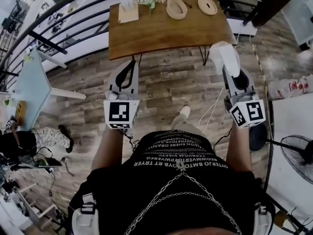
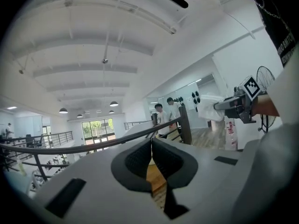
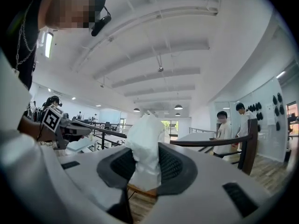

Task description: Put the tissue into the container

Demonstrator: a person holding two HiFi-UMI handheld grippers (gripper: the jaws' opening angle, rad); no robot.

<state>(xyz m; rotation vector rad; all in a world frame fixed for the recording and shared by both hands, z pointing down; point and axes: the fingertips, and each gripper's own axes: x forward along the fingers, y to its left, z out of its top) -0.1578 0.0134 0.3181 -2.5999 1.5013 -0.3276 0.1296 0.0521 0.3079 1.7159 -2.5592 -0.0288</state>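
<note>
A white tissue (image 1: 224,58) is pinched in my right gripper (image 1: 228,66), which is held above the floor just off the near right corner of the wooden table (image 1: 166,33). In the right gripper view the tissue (image 3: 145,143) stands up between the pads, with the right gripper (image 3: 145,164) shut on it. My left gripper (image 1: 128,67) hovers near the table's front edge on the left; in its own view the left gripper (image 2: 152,148) is shut with nothing between its pads. On the table stand a wooden box (image 1: 128,12) with white tissue in it and two round wooden containers (image 1: 176,8) (image 1: 207,6).
A small bunch of flowers (image 1: 150,1) stands next to the box. A black railing (image 1: 58,13) curves behind the table. A pale table (image 1: 32,82) is at the left, a fan (image 1: 298,155) and a white surface (image 1: 293,126) at the right. Two people (image 2: 164,118) stand beyond the railing.
</note>
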